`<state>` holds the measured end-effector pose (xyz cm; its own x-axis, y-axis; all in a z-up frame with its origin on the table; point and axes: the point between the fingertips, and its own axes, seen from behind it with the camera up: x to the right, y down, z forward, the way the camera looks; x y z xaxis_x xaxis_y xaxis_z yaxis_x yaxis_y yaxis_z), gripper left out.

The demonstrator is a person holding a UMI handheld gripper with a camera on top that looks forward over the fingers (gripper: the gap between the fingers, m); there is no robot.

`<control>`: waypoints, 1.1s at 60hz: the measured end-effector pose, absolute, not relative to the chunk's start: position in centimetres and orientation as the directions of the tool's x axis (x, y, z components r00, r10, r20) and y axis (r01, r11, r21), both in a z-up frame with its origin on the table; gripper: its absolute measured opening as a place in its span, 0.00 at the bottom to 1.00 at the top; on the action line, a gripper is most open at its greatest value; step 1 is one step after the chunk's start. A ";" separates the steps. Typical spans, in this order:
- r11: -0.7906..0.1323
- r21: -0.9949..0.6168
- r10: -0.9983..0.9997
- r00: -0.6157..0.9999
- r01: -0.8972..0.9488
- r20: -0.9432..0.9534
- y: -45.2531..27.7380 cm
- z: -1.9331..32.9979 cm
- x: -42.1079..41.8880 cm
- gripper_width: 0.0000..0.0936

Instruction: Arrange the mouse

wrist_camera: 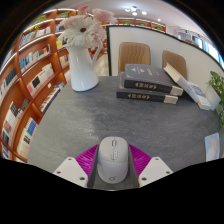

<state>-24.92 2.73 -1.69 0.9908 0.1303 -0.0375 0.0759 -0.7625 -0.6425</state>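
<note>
**Gripper view: mouse sits between my fingers**

Gripper view, looking forward along my gripper [112,170], and the mouse [112,158] is right there between the two fingers, pale grey-white with a scroll wheel near its front end. The magenta pads [84,158] flank it on either side, close against its flanks; I'd call it pinched, both pads pressing on the shell. I cannot tell whether its underside touches the table [70,125], whose grey top runs out ahead of the fingers.

Beyond the fingers, slightly off to the right, there's a stack of books [150,83], two dark volumes lying flat one on the other. Pale lettering runs along both spines, but I can't read a word of it. Just beside the stack, further right, an open cardboard box [192,88] lies tilted. Off to the left of the books stands a white vase [84,70] holding pale flowers [84,30]. Along the left side runs a wooden bookshelf [25,80], packed with books, titles too small to make out. Behind the stack I see a chair [130,55] back.
</note>
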 end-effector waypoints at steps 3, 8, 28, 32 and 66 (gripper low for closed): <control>-0.771 -0.634 0.124 0.991 0.059 -0.058 2.7 -1.7 -25.0 0.53; -0.783 -0.620 0.107 0.992 0.040 -0.072 2.9 -1.7 -24.6 0.43; -0.687 -0.714 0.234 0.971 0.135 -0.042 3.7 9.7 -18.7 0.38; -0.621 -0.768 0.237 0.972 0.157 0.007 4.2 15.5 -14.1 0.38; -0.725 -0.684 -0.004 0.994 0.075 0.114 -0.8 10.0 23.6 0.37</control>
